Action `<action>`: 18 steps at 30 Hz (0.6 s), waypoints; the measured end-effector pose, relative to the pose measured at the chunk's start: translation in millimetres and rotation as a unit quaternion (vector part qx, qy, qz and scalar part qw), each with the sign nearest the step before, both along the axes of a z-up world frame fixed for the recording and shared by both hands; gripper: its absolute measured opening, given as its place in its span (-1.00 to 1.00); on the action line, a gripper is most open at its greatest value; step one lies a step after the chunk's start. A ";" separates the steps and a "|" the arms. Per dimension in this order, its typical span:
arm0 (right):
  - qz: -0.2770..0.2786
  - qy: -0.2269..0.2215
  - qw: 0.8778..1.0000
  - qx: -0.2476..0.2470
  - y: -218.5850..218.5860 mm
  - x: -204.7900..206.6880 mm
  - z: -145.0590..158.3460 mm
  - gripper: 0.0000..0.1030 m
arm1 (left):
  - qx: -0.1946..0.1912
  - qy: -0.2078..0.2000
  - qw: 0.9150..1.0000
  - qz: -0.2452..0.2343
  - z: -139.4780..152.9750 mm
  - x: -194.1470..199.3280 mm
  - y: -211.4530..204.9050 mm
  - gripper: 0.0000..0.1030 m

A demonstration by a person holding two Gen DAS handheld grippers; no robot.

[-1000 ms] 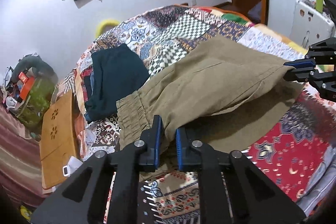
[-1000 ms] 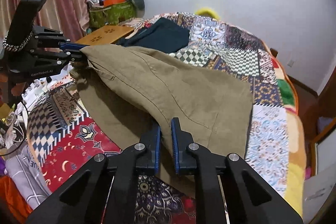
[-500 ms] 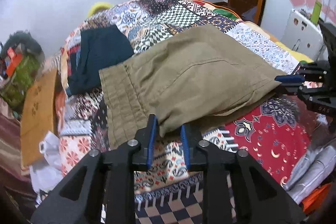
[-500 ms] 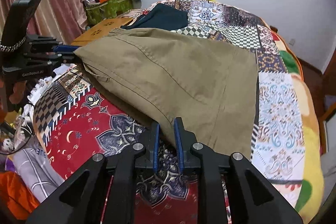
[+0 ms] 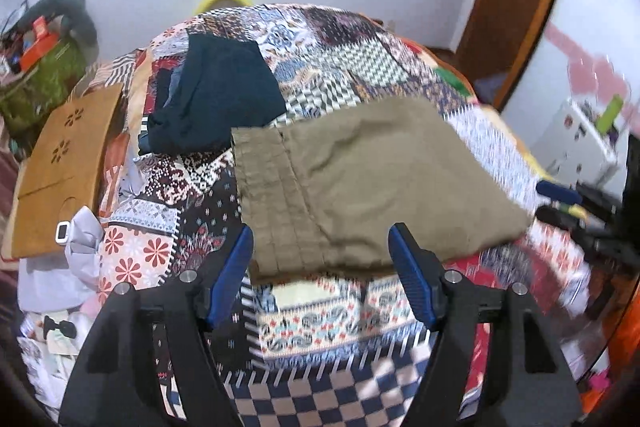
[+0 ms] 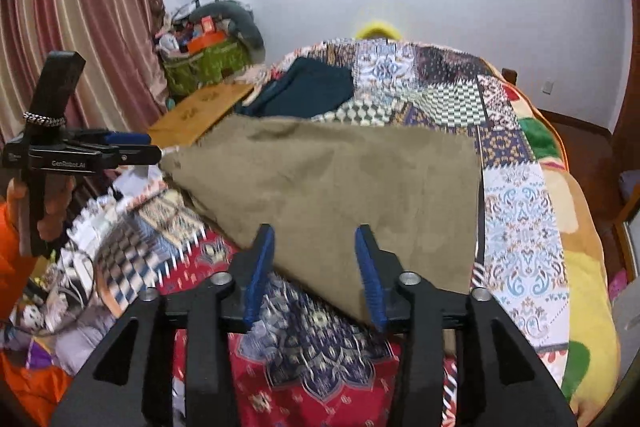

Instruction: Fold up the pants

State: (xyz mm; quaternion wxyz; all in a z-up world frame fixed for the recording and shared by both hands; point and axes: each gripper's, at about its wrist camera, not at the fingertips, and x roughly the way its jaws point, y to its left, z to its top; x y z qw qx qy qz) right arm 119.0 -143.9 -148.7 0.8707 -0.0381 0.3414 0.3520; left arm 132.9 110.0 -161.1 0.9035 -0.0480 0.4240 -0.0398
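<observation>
Now both grippers have let go of the pants [image 5: 372, 187]. Half a second ago each one pinched a near corner of the cloth; those corners now lie flat on the quilt [image 5: 332, 311]. The left gripper [image 5: 322, 269] has its blue fingers [image 5: 234, 267] spread wide, with nothing between them. It sits just at the waistband end of the pants. The right gripper [image 6: 316, 269] is spread wide too and holds nothing. Its fingers [image 6: 370, 273] sit at the near edge of the cloth, by the other corner.

The pants are folded into a brown block in the middle of the bed. Bare quilt shows along the near side, in front of both grippers. A dark blue cloth [image 5: 216, 99] lies past the waistband, just beside it. A wooden board [image 5: 60, 167] sits off the bed's far left edge, away from the pants.
</observation>
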 end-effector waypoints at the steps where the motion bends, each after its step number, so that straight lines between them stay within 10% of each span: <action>1: -0.002 -0.003 1.000 0.008 2.5 2.1 2.7 -0.16 | -0.002 -0.004 1.000 0.006 2.5 4.2 1.1 0.37; 6: -0.001 -0.016 0.999 0.035 19.2 10.5 9.8 0.01 | -0.002 -0.020 0.999 0.024 8.4 24.2 0.7 0.77; 18: -0.013 0.084 0.996 0.025 54.2 49.0 -40.8 0.04 | 0.033 0.034 0.998 0.031 -43.1 57.5 -4.8 0.79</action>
